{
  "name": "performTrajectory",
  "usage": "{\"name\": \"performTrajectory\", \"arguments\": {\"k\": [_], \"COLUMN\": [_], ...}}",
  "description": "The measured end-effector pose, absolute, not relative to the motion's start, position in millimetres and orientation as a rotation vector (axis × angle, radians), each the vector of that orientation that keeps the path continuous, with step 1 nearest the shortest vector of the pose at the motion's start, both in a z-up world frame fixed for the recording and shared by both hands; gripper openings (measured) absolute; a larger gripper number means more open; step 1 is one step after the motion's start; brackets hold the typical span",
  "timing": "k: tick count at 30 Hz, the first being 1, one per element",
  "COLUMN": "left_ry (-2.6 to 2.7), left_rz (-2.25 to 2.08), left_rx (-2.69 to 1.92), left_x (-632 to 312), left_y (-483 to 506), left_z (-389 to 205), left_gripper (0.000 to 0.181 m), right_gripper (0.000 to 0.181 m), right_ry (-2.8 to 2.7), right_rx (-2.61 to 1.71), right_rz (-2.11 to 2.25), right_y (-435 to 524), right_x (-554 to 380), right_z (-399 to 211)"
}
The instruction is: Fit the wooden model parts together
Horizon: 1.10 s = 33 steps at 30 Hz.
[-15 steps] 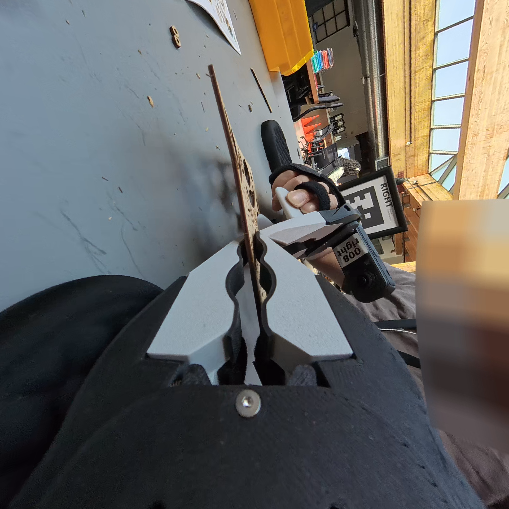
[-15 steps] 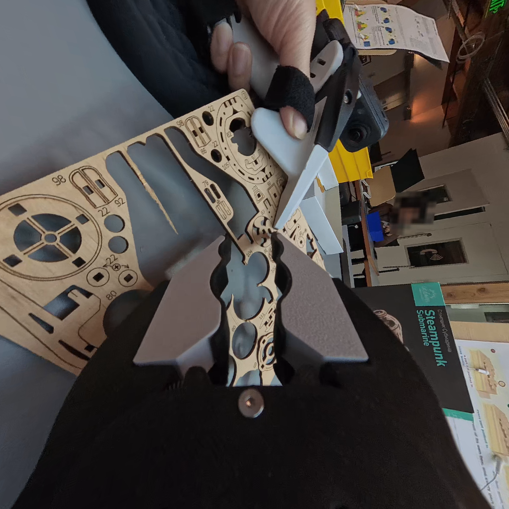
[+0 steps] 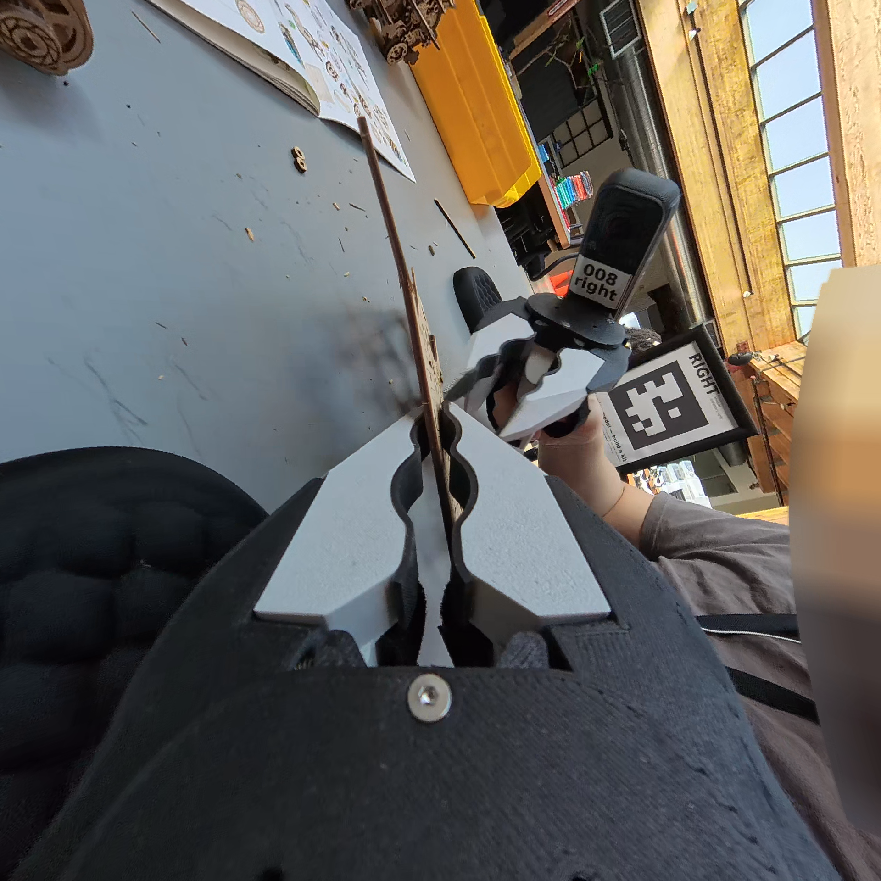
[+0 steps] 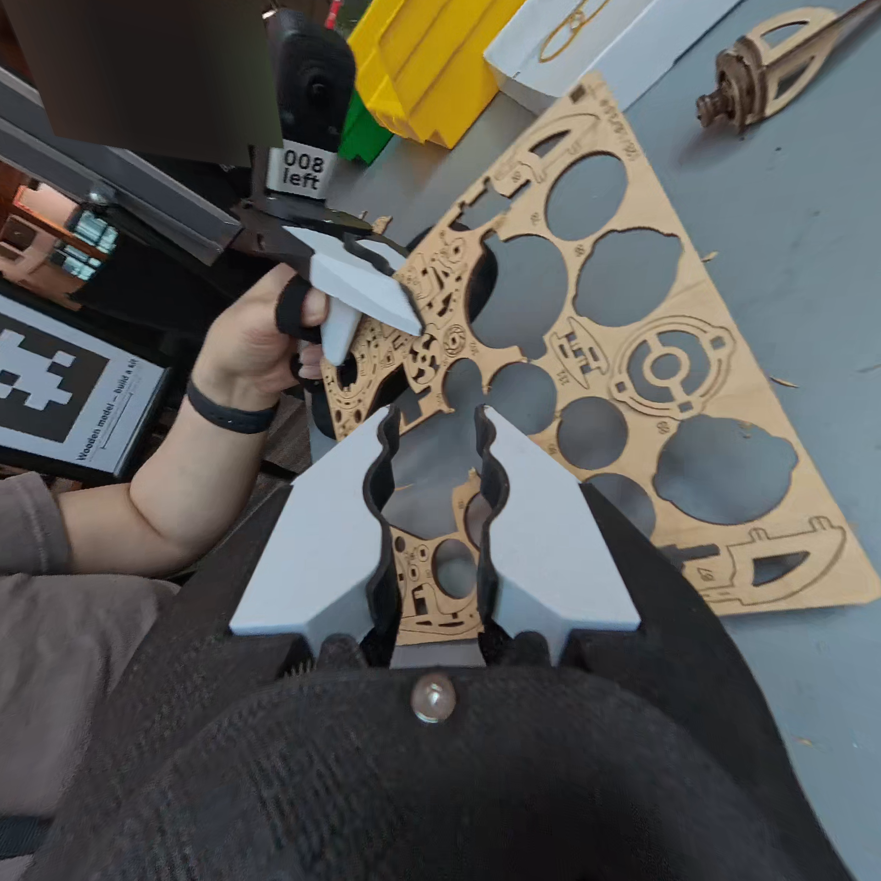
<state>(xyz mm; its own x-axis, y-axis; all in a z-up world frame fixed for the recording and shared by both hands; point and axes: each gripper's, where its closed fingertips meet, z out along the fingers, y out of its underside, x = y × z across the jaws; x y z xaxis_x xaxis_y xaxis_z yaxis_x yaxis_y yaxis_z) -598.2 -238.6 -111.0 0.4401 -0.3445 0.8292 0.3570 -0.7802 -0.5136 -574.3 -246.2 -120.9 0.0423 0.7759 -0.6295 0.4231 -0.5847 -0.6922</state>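
Note:
A thin laser-cut wooden sheet [image 4: 810,538] with many punched-out holes is held over the grey table [image 3: 167,286]. In the left wrist view it shows edge-on [image 3: 391,248]. My left gripper [image 3: 433,414] is shut on the sheet's near edge; it also shows in the right wrist view [image 4: 414,329], clamped on the sheet's patterned corner. My right gripper [image 4: 436,412] is open and empty, just above the sheet's face, close to the left gripper. In the left wrist view the right gripper [image 3: 486,414] faces me beside the sheet with its jaws apart.
A yellow bin [image 3: 476,109] and an open instruction booklet [image 3: 305,62] lie at the table's far side. Assembled wooden model pieces [image 4: 772,71] [image 3: 43,33] and a white box [image 4: 596,43] are nearby. Wood scraps [image 3: 299,158] dot the table. A framed marker sign [image 3: 667,405] stands beyond the edge. Only a small space, under 4 cm, lies between the two pairs of fingers.
The right gripper has turned and drawn back from the sheet, still open. The left gripper stays shut on the sheet and has shifted, so more of the table shows.

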Motion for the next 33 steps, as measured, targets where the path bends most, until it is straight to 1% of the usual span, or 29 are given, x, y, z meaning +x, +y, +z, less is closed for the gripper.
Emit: {"name": "performTrajectory", "arguments": {"k": [1,4,8,9,11,16,18,21,25,27,28,33], "left_ry": [-0.014,-0.030,-0.013,-0.006,-0.010,-0.011,0.001,0.016,0.040,0.066,0.087,0.129], "left_rz": [-1.371,-1.379,-1.385,-1.398,-1.406,-1.420,-1.433,-1.487,-1.574,-1.568,-1.549,-1.514], "left_rx": [-2.028,-1.988,-1.956,-1.942,-1.924,-1.906,-1.892,-1.870,-1.898,-1.935,-1.959,-1.988], "left_x": [-598.2,-595.8,-592.7,-590.5,-589.7,-591.2,-591.0,-589.1,-582.6,-578.7,-576.5,-573.1], "left_y": [-239.5,-244.2,-248.4,-249.3,-249.6,-250.2,-250.3,-254.0,-262.4,-264.5,-264.9,-264.4], "left_z": [-109.0,-103.4,-99.9,-98.3,-96.5,-95.9,-94.1,-91.0,-93.7,-98.1,-100.8,-103.3], "left_gripper": [0.002,0.001,0.002,0.002,0.001,0.001,0.001,0.003,0.017,0.009,0.001,0.001], "right_gripper": [0.028,0.041,0.025,0.025,0.018,0.013,0.005,0.002,0.002,0.002,0.002,0.008], "right_ry": [-1.197,-1.069,-1.035,-1.038,-1.058,-1.092,-1.081,-1.090,-1.066,-1.064,-1.066,-1.136], "right_rx": [-2.028,-2.043,-2.052,-2.044,-2.045,-2.043,-2.014,-1.969,-1.948,-1.937,-1.936,-1.937], "right_rz": [1.528,1.776,1.884,1.912,1.890,1.921,1.992,2.033,2.034,2.044,2.061,2.019], "right_y": [-242.2,-251.2,-252.7,-255.5,-256.5,-257.6,-259.0,-259.9,-254.5,-254.1,-255.1,-255.4], "right_x": [-574.3,-583.3,-593.0,-596.0,-599.5,-598.6,-596.9,-595.3,-593.7,-592.5,-592.1,-588.9], "right_z": [-125.8,-111.4,-110.1,-107.9,-108.6,-107.9,-101.9,-96.9,-96.1,-95.1,-94.7,-100.4]}}
